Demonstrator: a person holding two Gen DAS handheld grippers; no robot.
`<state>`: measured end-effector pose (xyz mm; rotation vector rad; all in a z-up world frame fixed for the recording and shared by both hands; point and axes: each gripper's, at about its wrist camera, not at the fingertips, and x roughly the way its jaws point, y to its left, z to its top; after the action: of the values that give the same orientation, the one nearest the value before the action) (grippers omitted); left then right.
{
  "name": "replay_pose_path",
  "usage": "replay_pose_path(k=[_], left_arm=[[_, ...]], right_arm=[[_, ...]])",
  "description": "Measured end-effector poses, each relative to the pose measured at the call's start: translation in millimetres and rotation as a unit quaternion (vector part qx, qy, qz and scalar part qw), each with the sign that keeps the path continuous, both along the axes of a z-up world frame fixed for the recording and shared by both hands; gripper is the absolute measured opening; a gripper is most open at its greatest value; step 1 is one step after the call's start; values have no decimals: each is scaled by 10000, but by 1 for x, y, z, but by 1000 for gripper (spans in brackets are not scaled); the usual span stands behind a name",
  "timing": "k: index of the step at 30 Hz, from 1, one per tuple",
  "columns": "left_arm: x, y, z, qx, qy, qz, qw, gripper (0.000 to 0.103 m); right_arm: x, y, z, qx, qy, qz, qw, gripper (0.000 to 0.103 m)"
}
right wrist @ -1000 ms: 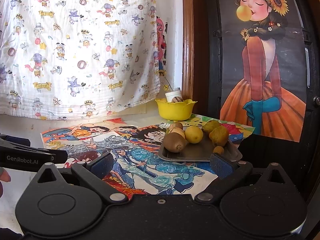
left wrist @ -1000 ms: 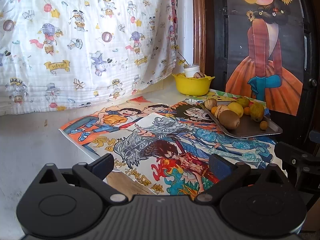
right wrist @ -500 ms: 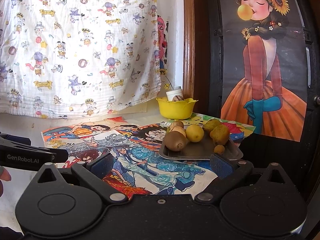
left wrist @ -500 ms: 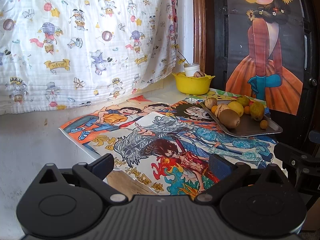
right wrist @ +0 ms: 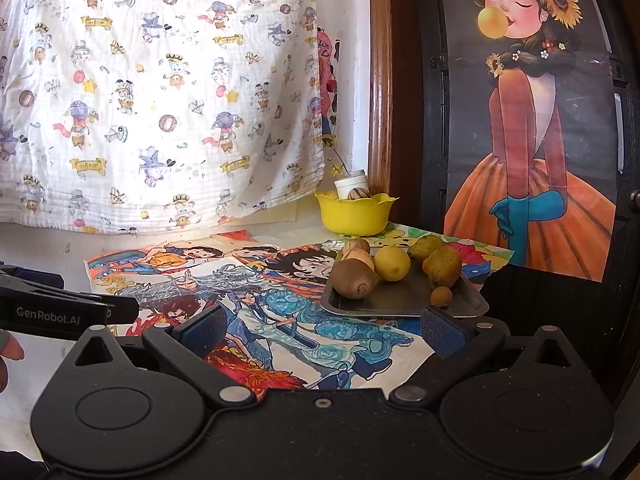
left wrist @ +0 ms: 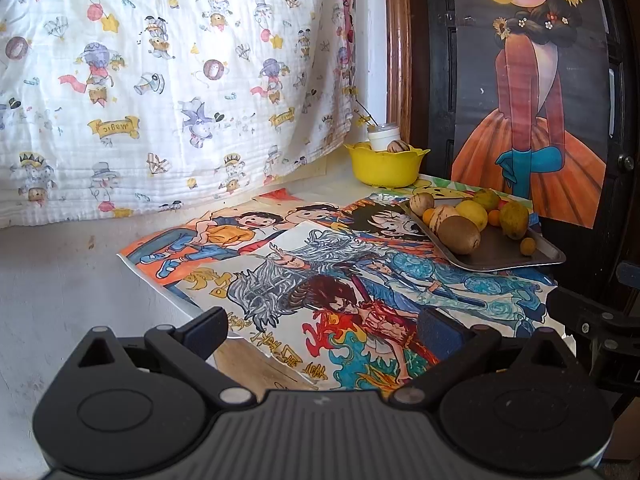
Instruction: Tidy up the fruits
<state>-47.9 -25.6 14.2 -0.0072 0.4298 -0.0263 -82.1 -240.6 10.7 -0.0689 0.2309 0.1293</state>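
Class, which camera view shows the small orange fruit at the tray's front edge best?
The right wrist view: the small orange fruit sits close, central, apart from the others on the tray. The left wrist view shows it smaller, off to the right.

Left gripper (left wrist: pixel 323 326) low in its frame, jaws spread wide and empty, right gripper (right wrist: pixel 323 326) likewise gaping, nothing between its fingers, left gripper's body at the right view's left edge, fingertip (right wrist: pixel 10 346) beneath it
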Motion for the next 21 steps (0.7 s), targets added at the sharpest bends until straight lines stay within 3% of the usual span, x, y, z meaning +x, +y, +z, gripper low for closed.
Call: replay_pose_path(k=[21], left_arm=[[0,0,-1,3,29,-1,10000,103]], right_arm=[[0,1,0,4,19,2,10000,103]])
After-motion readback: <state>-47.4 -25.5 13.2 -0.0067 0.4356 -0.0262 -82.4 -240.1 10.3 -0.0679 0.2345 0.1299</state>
